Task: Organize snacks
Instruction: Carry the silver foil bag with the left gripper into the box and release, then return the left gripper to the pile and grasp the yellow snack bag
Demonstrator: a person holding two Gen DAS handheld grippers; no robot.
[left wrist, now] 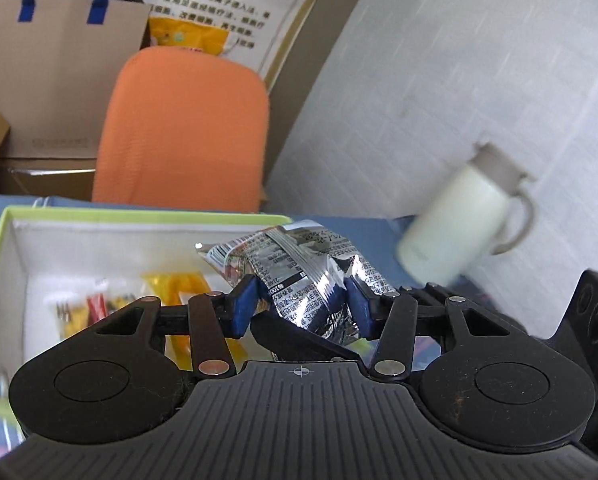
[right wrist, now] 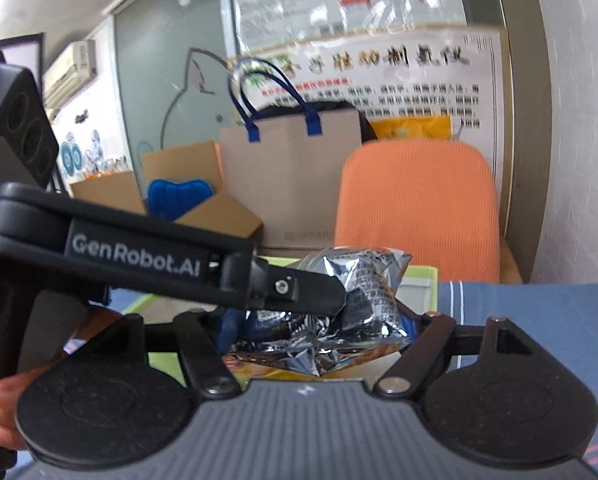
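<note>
A crumpled silver foil snack packet (left wrist: 299,276) is held between both grippers above a white box with a green rim (left wrist: 3,236). My left gripper (left wrist: 301,304) is shut on the packet, blue pads pressing its sides. My right gripper (right wrist: 319,328) is also shut on the same packet (right wrist: 363,300), and the left gripper's black finger (right wrist: 299,288) crosses in front of it. Inside the box lie yellow and red snack packets (left wrist: 99,304).
A pale mug with a grey lid (left wrist: 471,212) stands on the blue table (right wrist: 539,312) to the right. An orange chair (left wrist: 187,128) sits behind the table. A brown paper bag with blue handles (right wrist: 291,168) and cardboard boxes (right wrist: 195,184) stand behind.
</note>
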